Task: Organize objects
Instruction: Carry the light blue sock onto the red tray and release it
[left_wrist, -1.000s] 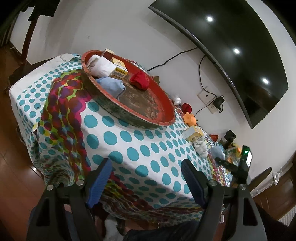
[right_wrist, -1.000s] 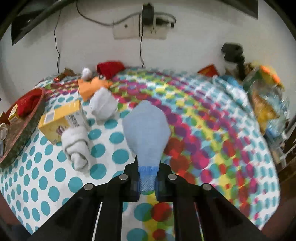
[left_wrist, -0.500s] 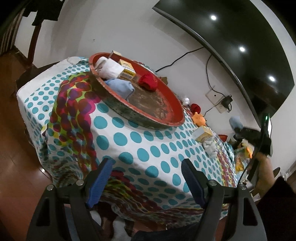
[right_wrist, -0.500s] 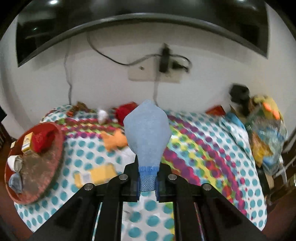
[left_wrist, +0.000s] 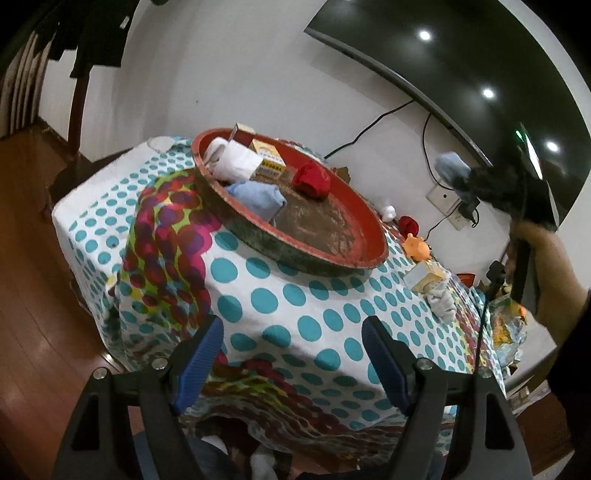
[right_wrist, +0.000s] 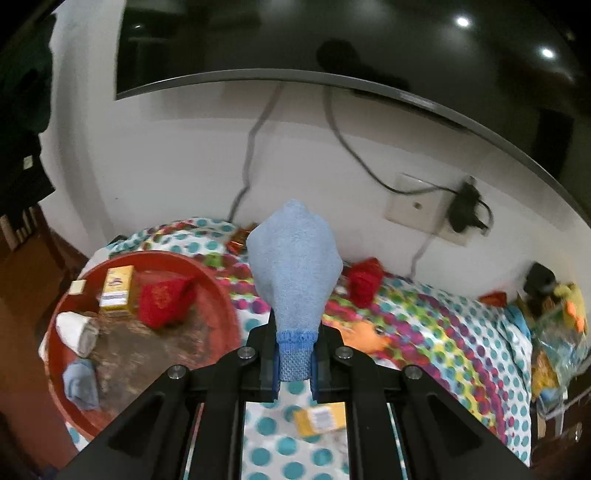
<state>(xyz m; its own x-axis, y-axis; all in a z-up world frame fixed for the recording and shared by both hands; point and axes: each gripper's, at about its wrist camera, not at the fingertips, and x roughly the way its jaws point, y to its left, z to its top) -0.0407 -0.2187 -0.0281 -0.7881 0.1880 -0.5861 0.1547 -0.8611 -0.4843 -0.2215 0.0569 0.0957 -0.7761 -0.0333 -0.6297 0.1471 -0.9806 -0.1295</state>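
Observation:
My right gripper is shut on the cuff of a light blue sock, held high above the dotted tablecloth. In the left wrist view that sock shows blurred at the upper right. A round red tray sits at the table's left end, holding a white roll, a yellow box, a blue sock and a red bundle. My left gripper hangs open over the table's near edge with nothing between its fingers.
On the cloth lie a yellow box, an orange toy, a red bundle and a white sock. A wall socket with cables and a dark screen stand behind. Packets crowd the right end.
The right gripper rose with the blue sock and swung left, bringing the red tray into its view. The left gripper stayed in place, tilting slightly.

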